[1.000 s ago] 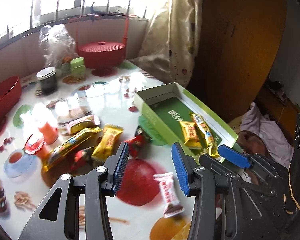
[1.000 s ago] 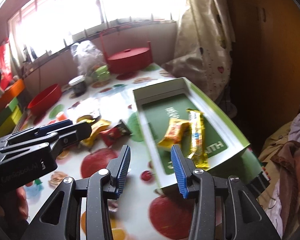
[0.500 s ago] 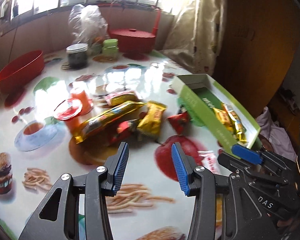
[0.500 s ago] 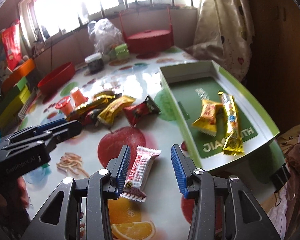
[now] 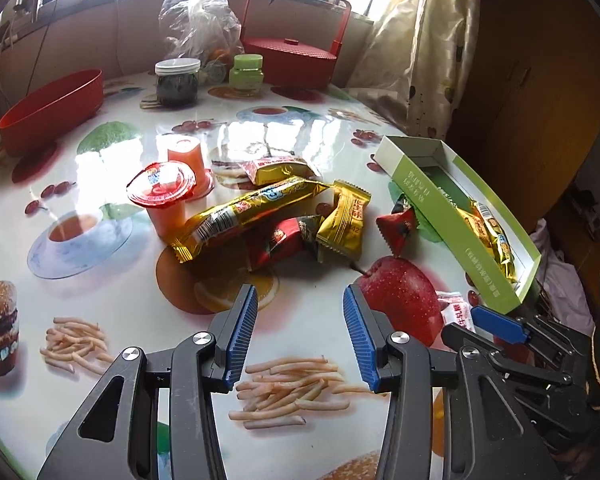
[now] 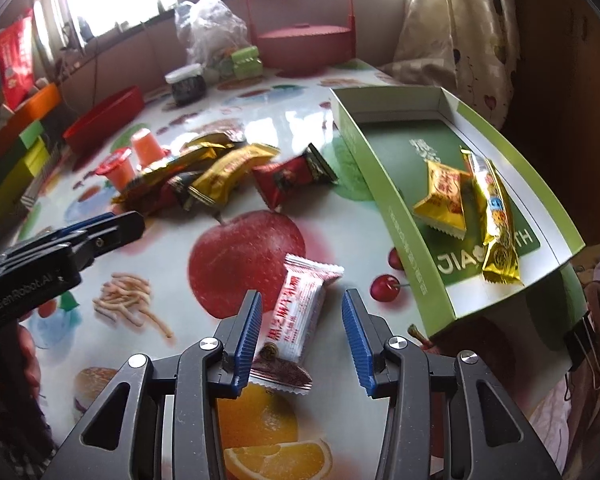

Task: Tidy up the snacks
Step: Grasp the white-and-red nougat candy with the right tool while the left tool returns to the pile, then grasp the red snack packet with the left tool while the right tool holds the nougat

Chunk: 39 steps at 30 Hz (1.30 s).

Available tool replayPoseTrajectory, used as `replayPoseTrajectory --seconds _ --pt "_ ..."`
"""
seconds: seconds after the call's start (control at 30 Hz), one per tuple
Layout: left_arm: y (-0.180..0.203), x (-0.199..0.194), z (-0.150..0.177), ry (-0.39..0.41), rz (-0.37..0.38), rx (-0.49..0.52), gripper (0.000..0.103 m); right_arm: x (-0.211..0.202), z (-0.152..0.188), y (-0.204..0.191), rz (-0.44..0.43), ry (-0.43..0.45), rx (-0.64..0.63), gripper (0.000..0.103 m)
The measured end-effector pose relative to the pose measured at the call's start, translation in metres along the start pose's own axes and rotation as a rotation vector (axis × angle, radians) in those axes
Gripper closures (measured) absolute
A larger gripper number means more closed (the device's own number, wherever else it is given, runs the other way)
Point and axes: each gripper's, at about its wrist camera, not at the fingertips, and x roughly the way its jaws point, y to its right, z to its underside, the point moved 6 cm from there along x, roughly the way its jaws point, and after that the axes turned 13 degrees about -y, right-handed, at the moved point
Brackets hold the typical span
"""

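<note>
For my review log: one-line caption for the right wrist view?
Open right gripper straddles a white snack packet beside the green tray holding two gold snacks.

left gripper [image 5: 296, 336] jaws apart, right gripper [image 6: 302, 336] jaws apart

Right tongs [image 6: 302, 336] have closed in around white-and-red snack packet [image 6: 296, 320].

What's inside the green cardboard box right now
In the green cardboard box lie two snacks: a short gold packet and a long gold bar, touching side by side. The rest of the floor is bare. Whatever is beneath the wrappers is covered.
</note>
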Motion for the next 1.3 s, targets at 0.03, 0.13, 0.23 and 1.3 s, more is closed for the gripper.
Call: replayPoseTrajectory --seconds 0.03,0.13,0.23,1.3 --pt "0.000 0.001 0.000 -0.002 -0.001 0.001 0.057 0.002 0.001 0.001 -0.002 -0.006 0.002 0.062" --pt "-0.002 0.004 -0.001 -0.007 -0.004 -0.004 0.057 0.003 0.002 0.000 0.007 -0.001 0.002 0.068" --pt "-0.003 0.006 -0.003 -0.011 -0.009 -0.006 0.057 0.004 0.002 0.000 0.026 0.005 -0.003 0.077" --pt "0.024 0.034 -0.035 -0.058 0.097 0.214 0.057 0.002 0.004 -0.001 0.024 0.041 -0.047 0.084"
